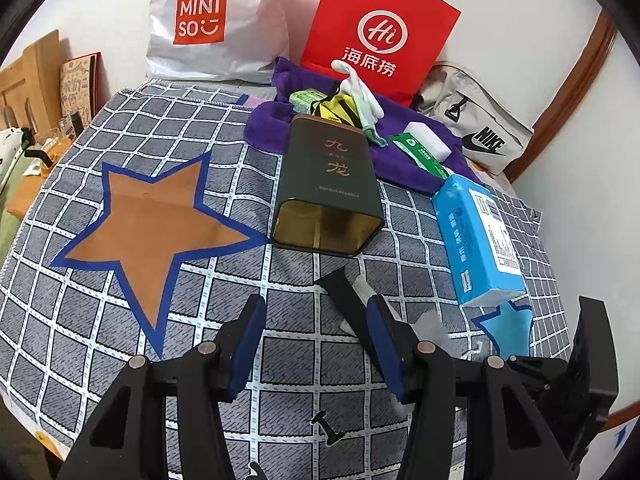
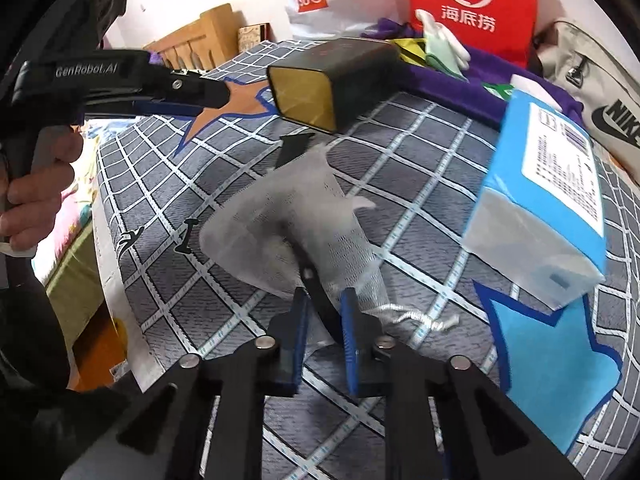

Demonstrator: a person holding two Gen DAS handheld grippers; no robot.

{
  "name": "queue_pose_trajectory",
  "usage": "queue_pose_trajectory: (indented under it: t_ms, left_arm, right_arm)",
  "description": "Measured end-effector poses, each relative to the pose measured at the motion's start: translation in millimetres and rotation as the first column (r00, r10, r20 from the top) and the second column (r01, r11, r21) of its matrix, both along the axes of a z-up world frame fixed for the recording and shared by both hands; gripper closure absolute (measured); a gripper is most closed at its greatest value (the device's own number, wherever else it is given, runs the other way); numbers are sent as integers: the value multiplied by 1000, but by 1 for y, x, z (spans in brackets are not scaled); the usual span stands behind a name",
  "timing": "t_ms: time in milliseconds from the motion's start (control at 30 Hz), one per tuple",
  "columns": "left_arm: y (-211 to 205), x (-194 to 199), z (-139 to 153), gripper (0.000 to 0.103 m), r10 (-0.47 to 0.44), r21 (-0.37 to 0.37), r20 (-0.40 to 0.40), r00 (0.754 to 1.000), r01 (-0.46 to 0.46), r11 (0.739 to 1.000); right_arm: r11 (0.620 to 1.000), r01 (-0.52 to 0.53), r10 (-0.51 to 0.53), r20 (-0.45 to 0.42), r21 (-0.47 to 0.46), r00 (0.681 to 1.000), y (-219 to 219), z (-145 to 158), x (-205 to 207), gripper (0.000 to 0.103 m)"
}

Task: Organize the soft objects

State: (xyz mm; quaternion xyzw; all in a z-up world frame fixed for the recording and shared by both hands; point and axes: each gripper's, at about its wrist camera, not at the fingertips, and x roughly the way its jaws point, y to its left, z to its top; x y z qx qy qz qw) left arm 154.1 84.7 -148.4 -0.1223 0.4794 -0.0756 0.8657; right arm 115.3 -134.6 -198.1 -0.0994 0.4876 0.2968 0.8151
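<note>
A see-through grey mesh pouch [image 2: 304, 216] with a white drawstring [image 2: 416, 320] lies on the checked cloth [image 2: 400, 152], and a black strip [image 2: 294, 146] sticks out of its far end. My right gripper [image 2: 325, 320] is shut on the pouch's near end, with mesh and black strip pinched between the blue pads. In the left wrist view the same black strip [image 1: 344, 292] runs just past the right finger of my left gripper [image 1: 316, 324]. That gripper stands open over bare cloth, nothing between its pads. A blue tissue pack [image 1: 480, 236] [image 2: 548, 196] lies to the right.
A dark green tin [image 1: 328, 184] lies on its side, mouth towards me. Behind it a purple towel [image 1: 404, 160] carries white gloves [image 1: 360, 88], green packets and a white block. At the back are a red bag [image 1: 380, 28], a white bag [image 1: 208, 20] and a Nike pouch [image 1: 480, 136]. An orange star [image 1: 160, 216] and a blue star [image 2: 560, 368] mark the cloth.
</note>
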Motion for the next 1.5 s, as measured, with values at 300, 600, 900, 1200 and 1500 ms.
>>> queue_pose_trajectory:
  t_ms: [300, 600, 900, 1200, 1500]
  left_arm:
    - [-1, -1, -2, 52, -3, 3, -10, 1000, 3, 1000]
    - [-7, 1, -4, 52, -15, 16, -22, 1000, 16, 1000]
    - [-10, 1, -5, 52, -20, 20, -27, 999, 20, 1000]
    - [-4, -1, -8, 52, -12, 18, -31, 999, 12, 1000]
    - [-21, -3, -19, 52, -63, 43, -51, 997, 65, 997]
  right_arm:
    - [999, -9, 10, -43, 31, 999, 4, -1, 3, 84]
    - [998, -24, 28, -64, 50, 998, 24, -2, 9, 81]
    - [998, -29, 33, -73, 50, 997, 40, -4, 12, 65]
    - [999, -27, 28, -7, 36, 1000, 38, 4, 4, 81]
    - [986, 157, -160, 53, 53, 986, -29, 27, -4, 80]
